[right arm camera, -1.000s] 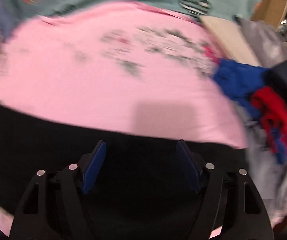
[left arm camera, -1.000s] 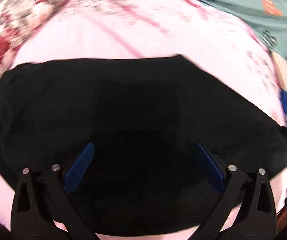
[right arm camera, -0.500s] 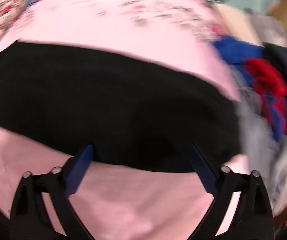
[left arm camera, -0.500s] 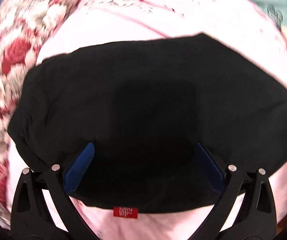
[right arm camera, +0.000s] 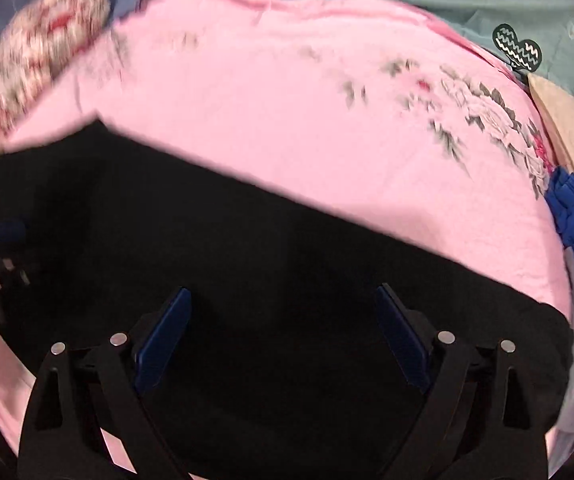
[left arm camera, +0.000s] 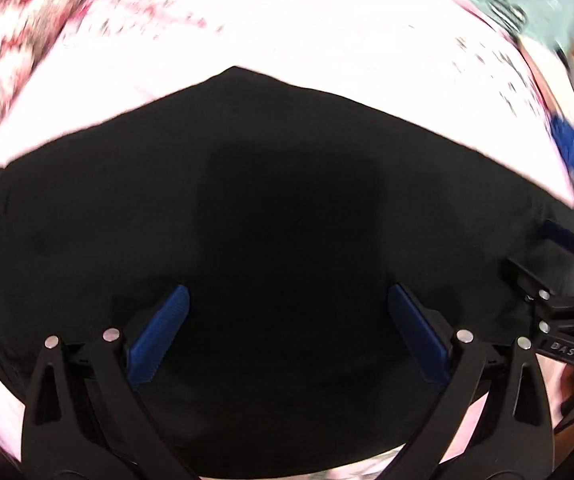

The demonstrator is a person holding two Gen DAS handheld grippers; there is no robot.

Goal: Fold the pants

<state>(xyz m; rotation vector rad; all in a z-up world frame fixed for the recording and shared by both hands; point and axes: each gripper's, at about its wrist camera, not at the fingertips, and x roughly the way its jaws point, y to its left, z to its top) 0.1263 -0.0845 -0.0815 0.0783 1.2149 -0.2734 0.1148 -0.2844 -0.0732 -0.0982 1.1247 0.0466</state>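
Pants (left arm camera: pixel 287 208): black, spread flat on pink bedspread (right arm camera: pixel 287 112) — laid out for folding.
Left gripper (left arm camera: pixel 287 328): fingers wide, holding nothing.
Right gripper (right arm camera: pixel 283 332): fingers wide, holding nothing — likely hunting an edge.

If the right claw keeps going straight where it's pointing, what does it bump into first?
Most likely the black pants. The right claw points down at them, open and with nothing between its pads, and dark cloth fills the gap. How far above them it is, I can't tell. The pink bedspread lies beyond.
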